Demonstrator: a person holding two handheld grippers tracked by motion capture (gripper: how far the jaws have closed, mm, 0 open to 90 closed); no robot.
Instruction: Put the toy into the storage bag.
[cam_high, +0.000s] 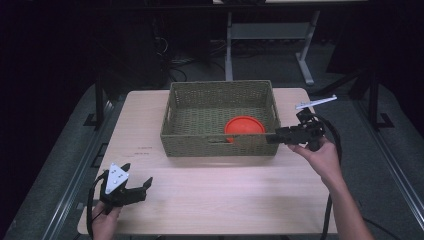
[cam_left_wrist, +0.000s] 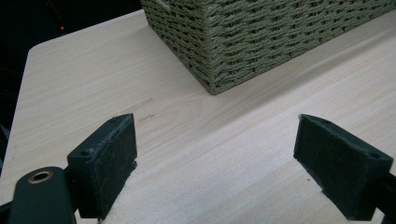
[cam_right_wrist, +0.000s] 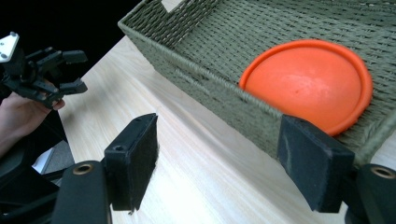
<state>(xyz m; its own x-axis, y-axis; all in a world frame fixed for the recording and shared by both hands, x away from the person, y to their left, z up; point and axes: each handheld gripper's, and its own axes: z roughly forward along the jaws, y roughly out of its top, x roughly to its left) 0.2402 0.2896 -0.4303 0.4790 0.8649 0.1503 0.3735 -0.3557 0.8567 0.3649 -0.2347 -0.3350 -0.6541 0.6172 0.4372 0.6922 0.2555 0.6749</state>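
One orange disc (cam_high: 244, 125) is lying upside-down in the near right corner of the one woven basket (cam_high: 200, 102), touching its front wall. The right gripper (cam_high: 272, 138) is hovering just outside that corner, jaws standing wide apart with nothing between them. The left gripper (cam_high: 142, 187) is resting near the table's (cam_high: 225, 190) near left edge, jaws likewise spread and holding nothing. Bare tabletop is stretching between the two grippers, in front of the basket.
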